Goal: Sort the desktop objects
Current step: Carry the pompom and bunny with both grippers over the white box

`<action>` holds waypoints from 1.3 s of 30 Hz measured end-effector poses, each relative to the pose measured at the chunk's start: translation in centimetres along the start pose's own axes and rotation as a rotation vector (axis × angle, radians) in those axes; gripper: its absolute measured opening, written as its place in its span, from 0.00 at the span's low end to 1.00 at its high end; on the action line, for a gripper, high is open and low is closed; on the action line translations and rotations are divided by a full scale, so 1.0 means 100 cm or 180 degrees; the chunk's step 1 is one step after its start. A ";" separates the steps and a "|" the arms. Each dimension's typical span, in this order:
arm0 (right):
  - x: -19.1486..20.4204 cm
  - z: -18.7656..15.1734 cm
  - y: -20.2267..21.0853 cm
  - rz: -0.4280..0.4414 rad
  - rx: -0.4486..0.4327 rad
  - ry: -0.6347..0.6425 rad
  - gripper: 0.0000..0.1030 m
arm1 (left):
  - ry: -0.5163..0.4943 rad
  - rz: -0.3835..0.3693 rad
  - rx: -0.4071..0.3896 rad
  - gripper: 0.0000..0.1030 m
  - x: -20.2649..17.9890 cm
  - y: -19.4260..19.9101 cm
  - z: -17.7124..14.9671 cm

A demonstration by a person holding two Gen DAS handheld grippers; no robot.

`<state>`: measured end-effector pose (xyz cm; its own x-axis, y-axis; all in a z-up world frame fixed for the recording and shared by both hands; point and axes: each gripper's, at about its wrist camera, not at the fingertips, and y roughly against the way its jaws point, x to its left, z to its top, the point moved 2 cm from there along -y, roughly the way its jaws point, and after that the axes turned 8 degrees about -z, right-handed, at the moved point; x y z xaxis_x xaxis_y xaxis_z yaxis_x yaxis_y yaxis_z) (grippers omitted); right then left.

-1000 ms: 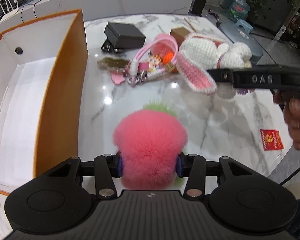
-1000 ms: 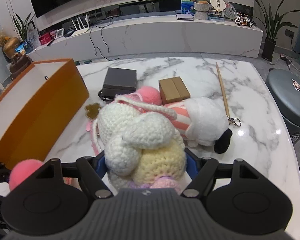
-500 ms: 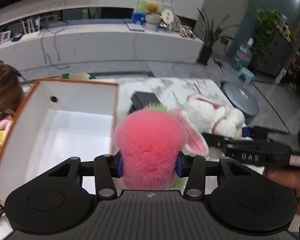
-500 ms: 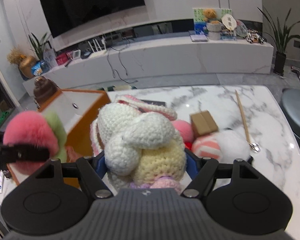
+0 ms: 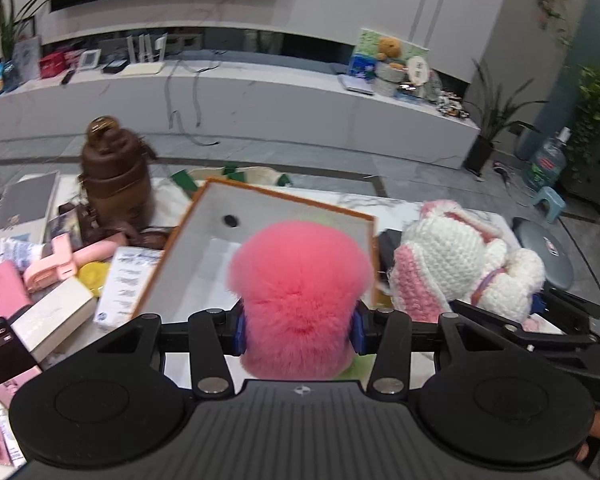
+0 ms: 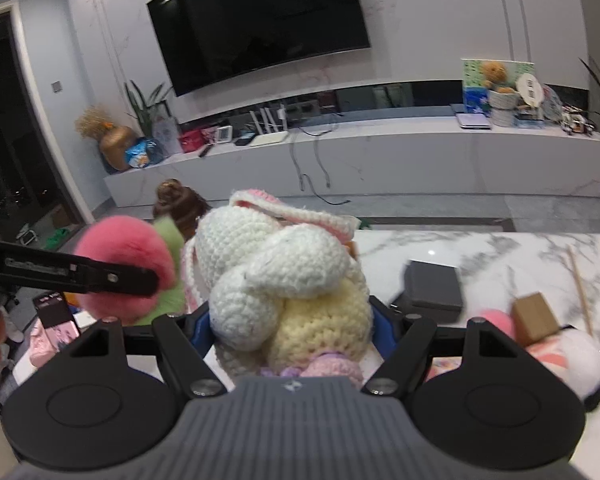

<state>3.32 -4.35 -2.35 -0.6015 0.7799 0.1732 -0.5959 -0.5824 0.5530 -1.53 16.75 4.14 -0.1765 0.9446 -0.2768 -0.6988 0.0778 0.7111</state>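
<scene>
Left tongs [image 5: 298,328] squeezing soft pink pompom [image 5: 300,280] mid-body over box [image 5: 204,216]; right tongs [image 6: 290,328] clamp squashy crochet bunny [image 6: 284,276], probably light.

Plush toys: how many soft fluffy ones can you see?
3. A pink pom-pom is held in the left gripper, a crochet bunny in the right gripper, and a pink-and-white plush lies on the table. More may be hidden.

A home living room: a large dark television [image 6: 260,20] hangs on a pale wall above a long white media console [image 6: 380,160] (routers, cables, a teddy bear [image 6: 494,74]), with potted plants [image 5: 496,116] and a marble tabletop [image 6: 500,252].
</scene>
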 end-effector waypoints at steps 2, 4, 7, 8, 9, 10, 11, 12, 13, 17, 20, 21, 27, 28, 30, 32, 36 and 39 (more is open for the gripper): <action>0.012 0.000 -0.004 0.0042 0.0009 0.0035 0.73 | 0.0034 0.0045 0.0022 0.51 0.010 -0.001 -0.003; 0.024 -0.005 -0.007 0.0059 0.0035 0.0117 0.73 | 0.0085 0.0038 0.0083 0.51 0.020 -0.006 -0.008; 0.045 -0.014 -0.015 -0.0039 0.0091 0.0417 0.73 | 0.0114 0.0042 0.0184 0.51 0.032 -0.012 -0.019; 0.052 -0.019 -0.018 -0.0075 0.0111 0.0534 0.73 | 0.0139 0.0042 0.0212 0.51 0.035 -0.014 -0.022; 0.058 -0.022 -0.021 -0.0083 0.0141 0.0620 0.73 | 0.0172 0.0059 0.0255 0.51 0.039 -0.017 -0.026; 0.063 -0.026 -0.024 -0.0072 0.0178 0.0698 0.73 | 0.0188 0.0098 0.0289 0.51 0.043 -0.020 -0.029; 0.068 -0.030 -0.027 -0.0056 0.0218 0.0784 0.73 | 0.0193 0.0140 0.0311 0.51 0.046 -0.022 -0.032; 0.073 -0.034 -0.029 -0.0054 0.0251 0.0876 0.73 | 0.0189 0.0166 0.0330 0.51 0.048 -0.023 -0.033; 0.077 -0.039 -0.030 -0.0067 0.0288 0.0998 0.73 | 0.0191 0.0178 0.0342 0.51 0.049 -0.023 -0.034; 0.095 -0.054 -0.040 -0.0096 0.0415 0.1447 0.73 | 0.0129 0.0259 0.0398 0.51 0.051 -0.023 -0.039; 0.102 -0.059 -0.050 -0.0047 0.0544 0.1612 0.73 | 0.0030 0.0390 0.0462 0.51 0.052 -0.027 -0.041; 0.104 -0.060 -0.052 -0.0046 0.0582 0.1670 0.73 | 0.0003 0.0419 0.0495 0.51 0.054 -0.030 -0.042; 0.115 -0.070 -0.064 0.0016 0.0777 0.1881 0.73 | -0.0169 0.0564 0.0682 0.51 0.056 -0.040 -0.051; 0.116 -0.071 -0.067 0.0023 0.0806 0.1926 0.73 | -0.0186 0.0577 0.0706 0.51 0.056 -0.041 -0.053; 0.117 -0.074 -0.071 0.0025 0.0842 0.2024 0.73 | -0.0208 0.0583 0.0750 0.51 0.056 -0.043 -0.055; 0.116 -0.076 -0.070 0.0032 0.0862 0.2098 0.73 | -0.0224 0.0593 0.0786 0.51 0.056 -0.045 -0.057; 0.113 -0.073 -0.073 0.0098 0.0926 0.2076 0.73 | -0.0222 0.0605 0.0838 0.51 0.057 -0.048 -0.058; 0.110 -0.072 -0.074 0.0145 0.0980 0.2002 0.73 | -0.0195 0.0624 0.0883 0.52 0.059 -0.051 -0.059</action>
<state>-2.77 6.91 -10.44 -0.8714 0.4213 -0.2514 -0.4408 -0.4474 0.7781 -3.05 20.00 -4.91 -0.2409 0.9669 -0.0842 -0.4391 -0.0313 0.8979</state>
